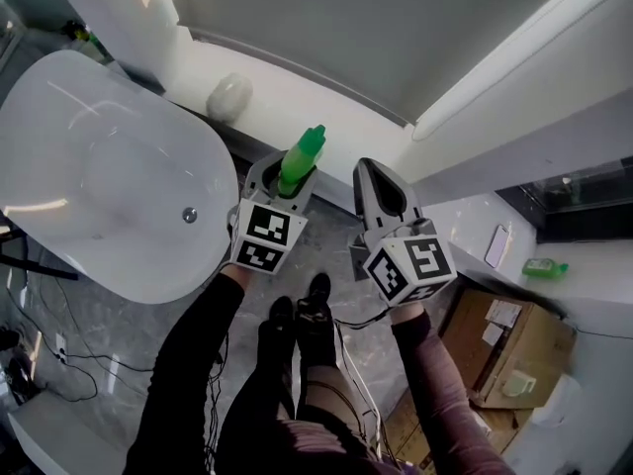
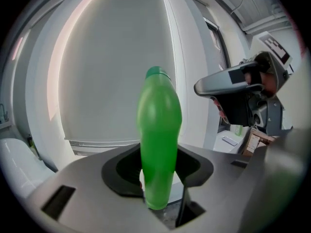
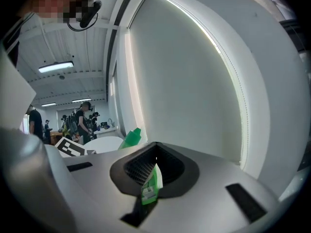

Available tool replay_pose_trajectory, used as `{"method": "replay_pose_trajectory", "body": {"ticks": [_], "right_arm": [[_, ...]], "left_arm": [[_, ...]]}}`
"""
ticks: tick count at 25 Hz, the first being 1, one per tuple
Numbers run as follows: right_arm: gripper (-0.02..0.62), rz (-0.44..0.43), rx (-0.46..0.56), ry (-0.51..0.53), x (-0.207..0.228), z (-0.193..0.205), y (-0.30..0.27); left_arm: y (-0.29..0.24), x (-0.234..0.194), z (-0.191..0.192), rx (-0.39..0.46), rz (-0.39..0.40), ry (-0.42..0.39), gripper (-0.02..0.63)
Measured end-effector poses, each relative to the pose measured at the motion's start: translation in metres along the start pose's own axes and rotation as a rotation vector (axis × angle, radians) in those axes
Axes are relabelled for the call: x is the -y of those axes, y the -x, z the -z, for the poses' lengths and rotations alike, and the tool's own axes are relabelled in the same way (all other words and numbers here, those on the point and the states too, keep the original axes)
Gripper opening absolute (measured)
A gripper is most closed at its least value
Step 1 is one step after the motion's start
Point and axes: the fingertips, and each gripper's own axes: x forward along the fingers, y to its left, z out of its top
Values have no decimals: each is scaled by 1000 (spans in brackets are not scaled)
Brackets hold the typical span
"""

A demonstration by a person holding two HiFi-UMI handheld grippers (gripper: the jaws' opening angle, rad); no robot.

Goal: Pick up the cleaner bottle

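Firmly clamped in the left gripper [image 1: 287, 181], the cleaner bottle [image 2: 159, 140] points to 12 o'clock; lift upright; right gripper [image 3: 154, 165] pinches a green scrap [image 3: 150, 187]

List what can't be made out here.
Cleaner bottle base: left gripper view, sunk between the left gripper's fingers.
Green labelled sliver in the right gripper: right gripper view, too small to identify or call gripped.
Bathtub far end: head view, cut by left edge.
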Motion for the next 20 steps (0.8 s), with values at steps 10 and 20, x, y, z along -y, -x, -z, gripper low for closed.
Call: {"method": "replay_pose_trajectory", "body": {"ticks": [10,20], "right_arm": [[2,-83,-6,10,-65,-11,-2],[2,-185,-35,17,-128,-8,10]], "left_arm": [[87,-26,-21,33,-77,0,184],[164,-38,-29,51,-150,23,184]]}}
